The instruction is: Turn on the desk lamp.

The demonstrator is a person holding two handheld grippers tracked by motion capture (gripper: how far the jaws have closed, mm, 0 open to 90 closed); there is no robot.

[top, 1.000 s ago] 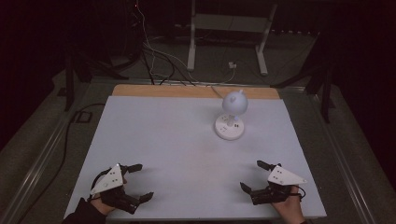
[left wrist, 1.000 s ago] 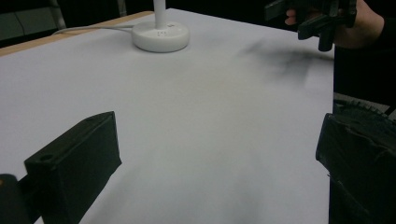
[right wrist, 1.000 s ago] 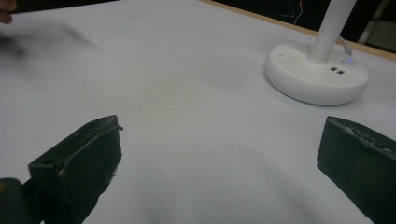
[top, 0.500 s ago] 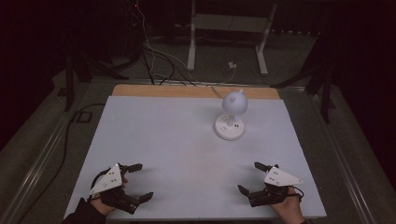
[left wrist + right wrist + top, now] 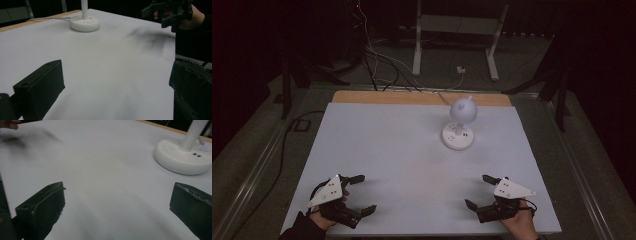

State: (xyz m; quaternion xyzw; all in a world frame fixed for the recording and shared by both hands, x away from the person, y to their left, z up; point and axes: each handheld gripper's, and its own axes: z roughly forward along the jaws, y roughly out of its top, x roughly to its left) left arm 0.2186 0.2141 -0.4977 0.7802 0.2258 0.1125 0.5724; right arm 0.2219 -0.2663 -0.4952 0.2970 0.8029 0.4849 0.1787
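Note:
A small white desk lamp (image 5: 458, 127) with a round base and a globe head stands on the white table (image 5: 412, 150), right of centre toward the back. Its base shows in the left gripper view (image 5: 84, 23) and in the right gripper view (image 5: 183, 157). My left gripper (image 5: 361, 194) rests near the front left corner, jaws wide apart with nothing between them. My right gripper (image 5: 479, 191) sits near the front right corner, also open and holding nothing. Both are well short of the lamp.
A white cable (image 5: 439, 92) runs from the lamp off the back edge, where a wooden strip (image 5: 387, 97) borders the table. Dark floor with cables and a white stand (image 5: 452, 35) lies behind. In the left gripper view the other hand (image 5: 175, 12) holds its gripper at the upper right.
The right gripper has shifted slightly to the left along the front edge. The left gripper and the lamp have not moved.

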